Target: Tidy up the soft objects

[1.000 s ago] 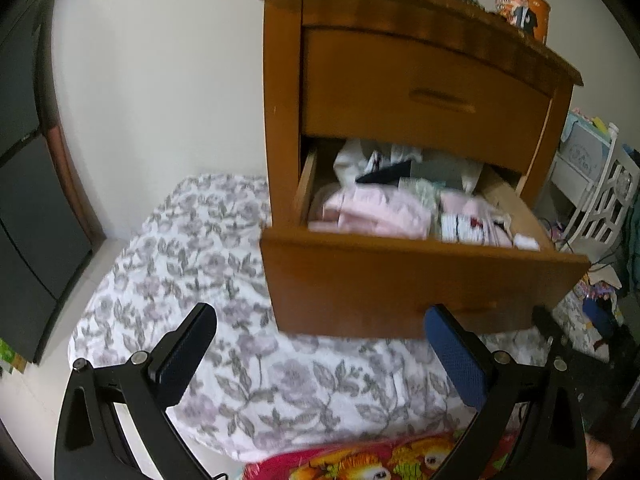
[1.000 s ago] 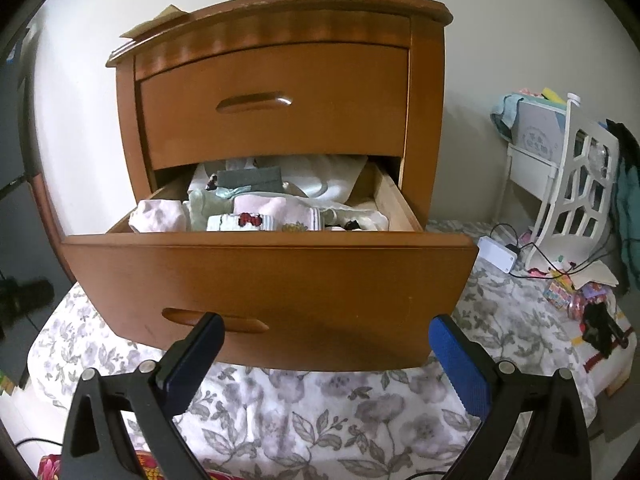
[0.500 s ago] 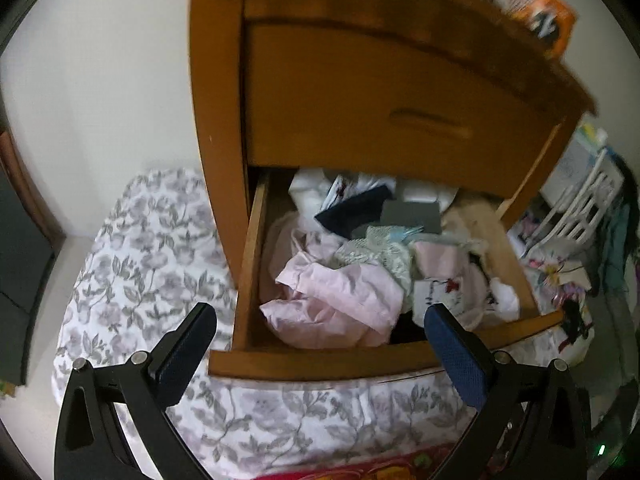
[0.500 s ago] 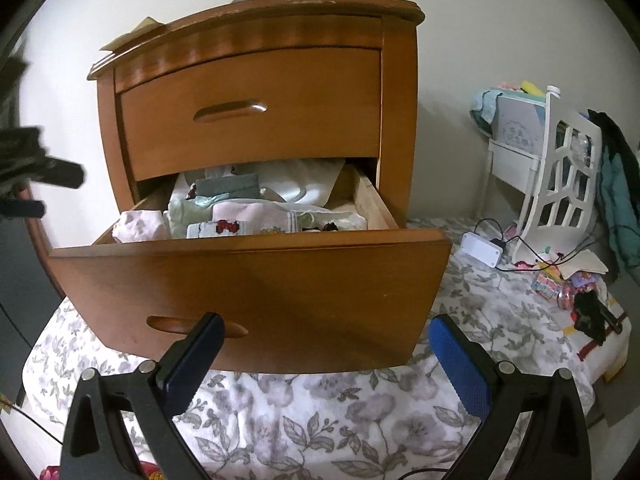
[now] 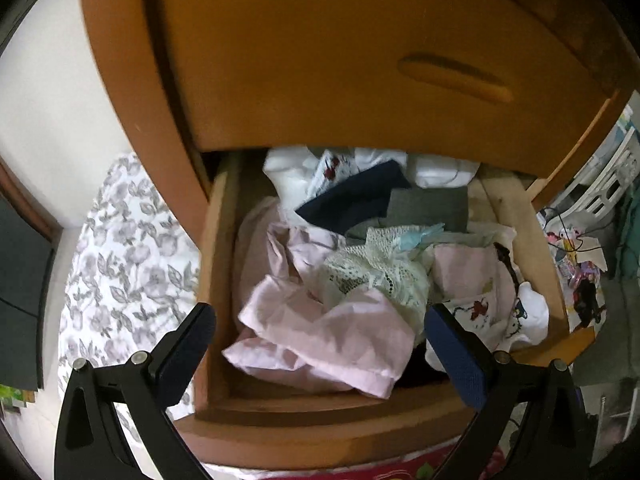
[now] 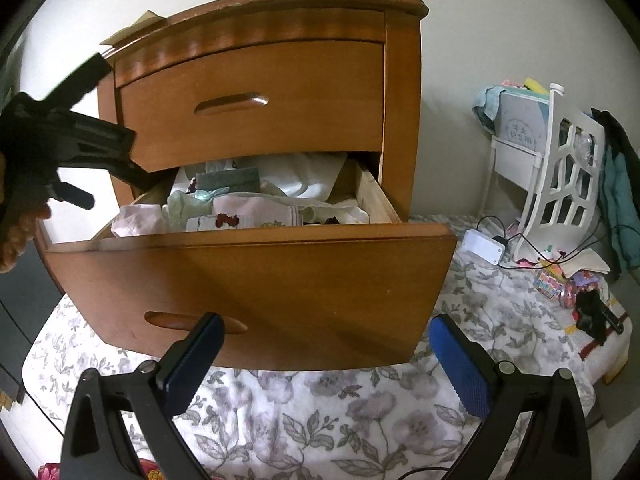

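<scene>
Pink cloth (image 5: 328,336) lay crumpled at the front of the open drawer (image 5: 216,240), right between and just ahead of my left hand-held gripper (image 5: 320,344), which was spread wide w/ nothing in it. Lace piece (image 5: 376,272) sat just beyond, dark blue and grey folded bits further back. My right hand-held gripper (image 6: 324,360) hung lower, outside the drawer front (image 6: 256,292), also wide open, empty. Best approach imo: drop the left straight down, pinch only the top fold of the pink, lift slow so the lace wouldn't drag along.
</scene>
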The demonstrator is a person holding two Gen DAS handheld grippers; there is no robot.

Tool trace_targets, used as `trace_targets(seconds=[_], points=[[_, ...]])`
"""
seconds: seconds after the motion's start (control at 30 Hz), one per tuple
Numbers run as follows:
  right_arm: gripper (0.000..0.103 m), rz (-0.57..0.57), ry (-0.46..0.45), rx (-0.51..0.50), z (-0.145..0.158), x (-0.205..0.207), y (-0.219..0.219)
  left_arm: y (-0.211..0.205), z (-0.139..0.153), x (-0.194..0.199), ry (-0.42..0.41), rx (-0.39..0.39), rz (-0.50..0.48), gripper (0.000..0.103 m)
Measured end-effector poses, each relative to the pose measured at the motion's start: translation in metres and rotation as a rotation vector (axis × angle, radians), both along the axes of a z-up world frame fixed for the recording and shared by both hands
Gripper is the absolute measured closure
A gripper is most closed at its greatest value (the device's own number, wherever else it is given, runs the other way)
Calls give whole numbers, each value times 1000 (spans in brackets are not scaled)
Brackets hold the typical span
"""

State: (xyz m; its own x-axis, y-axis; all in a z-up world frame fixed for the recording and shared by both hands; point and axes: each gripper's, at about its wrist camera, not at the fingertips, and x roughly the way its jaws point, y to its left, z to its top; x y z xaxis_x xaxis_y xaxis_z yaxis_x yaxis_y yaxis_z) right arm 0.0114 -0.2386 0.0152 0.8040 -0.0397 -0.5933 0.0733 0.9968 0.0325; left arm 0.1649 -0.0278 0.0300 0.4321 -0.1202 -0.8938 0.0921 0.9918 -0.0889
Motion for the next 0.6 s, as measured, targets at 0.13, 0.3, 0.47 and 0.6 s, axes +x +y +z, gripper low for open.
trace_targets(seconds=[0.13,0.3,0.47,0.6], points=[[0,2,0,-1,-1,0,-1,-10,-9,1,26,61,-34,7],[0,0,10,6,-2,1,-1,-19,-19,-1,67,90,-75,20],[0,-2,12,11,-3,1,-3,-19,-28,0,85,96,-92,47],[0,-5,15,17,-4,2,-5,-5,-29,-1,75,80,-57,69]])
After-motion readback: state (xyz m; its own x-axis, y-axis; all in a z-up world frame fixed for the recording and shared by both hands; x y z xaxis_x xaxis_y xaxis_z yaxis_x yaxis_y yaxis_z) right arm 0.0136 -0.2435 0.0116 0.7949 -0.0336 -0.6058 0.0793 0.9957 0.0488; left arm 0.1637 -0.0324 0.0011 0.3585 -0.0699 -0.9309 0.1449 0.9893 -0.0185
